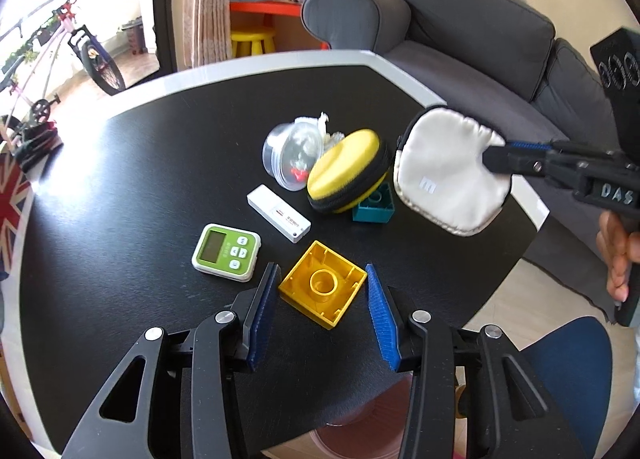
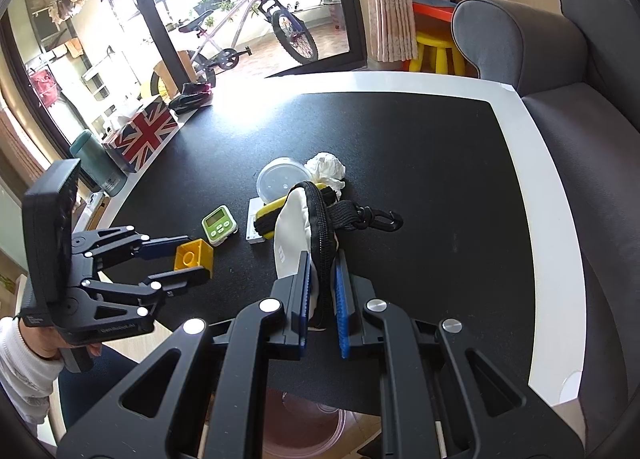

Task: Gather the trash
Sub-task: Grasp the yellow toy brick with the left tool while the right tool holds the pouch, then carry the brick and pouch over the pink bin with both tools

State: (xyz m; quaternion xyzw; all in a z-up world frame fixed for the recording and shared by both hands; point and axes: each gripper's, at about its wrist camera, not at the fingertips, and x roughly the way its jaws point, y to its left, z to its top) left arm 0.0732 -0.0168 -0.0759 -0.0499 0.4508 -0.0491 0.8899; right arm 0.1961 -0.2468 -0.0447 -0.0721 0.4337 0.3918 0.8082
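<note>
Right gripper [image 2: 322, 279] level, clamped on white pouch [image 1: 444, 175] above table [image 1: 160, 179]

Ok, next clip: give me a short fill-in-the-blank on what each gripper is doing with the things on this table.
1. The right gripper is shut on the white ____.
2. The open left gripper has its fingers on either side of the ____ toy block.
3. The green timer lies on the ____ table.
4. The yellow round case leans on the teal ____.

Missing words: pouch; yellow; black; block
</note>
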